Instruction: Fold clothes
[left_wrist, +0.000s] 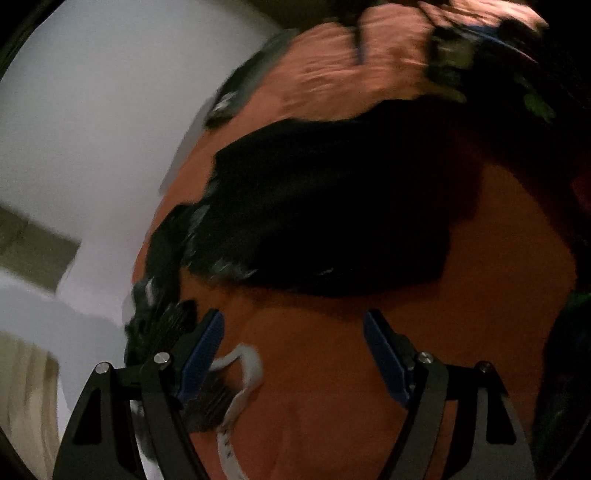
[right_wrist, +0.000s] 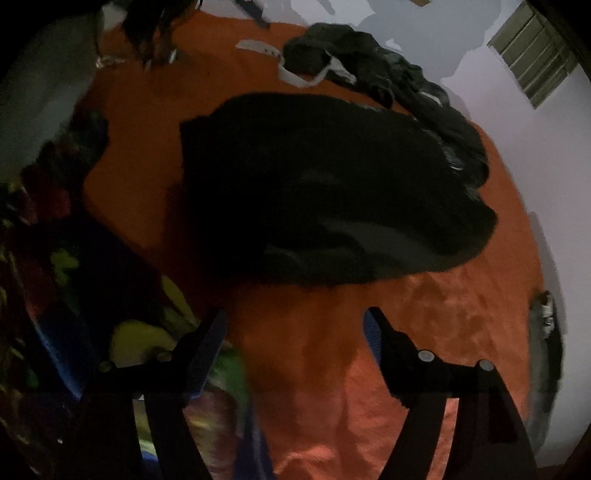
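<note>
A black garment (left_wrist: 332, 206) lies folded flat on an orange blanket (left_wrist: 332, 369); the right wrist view shows the same black garment (right_wrist: 325, 192) in the middle of the orange blanket (right_wrist: 443, 314). My left gripper (left_wrist: 293, 328) hangs open above bare blanket just in front of it, nothing between its blue pads. My right gripper (right_wrist: 295, 328) is open too, over the blanket short of the garment's near edge, with nothing held. A crumpled dark garment (right_wrist: 399, 85) with a white band (right_wrist: 295, 77) lies behind the folded one.
A white strap (left_wrist: 240, 373) lies by my left finger, beside more dark cloth (left_wrist: 159, 321). A multicoloured patterned cloth (right_wrist: 74, 277) is heaped at the left of the right wrist view. Pale floor (left_wrist: 92, 129) borders the blanket, with a vent (right_wrist: 535, 55) in it.
</note>
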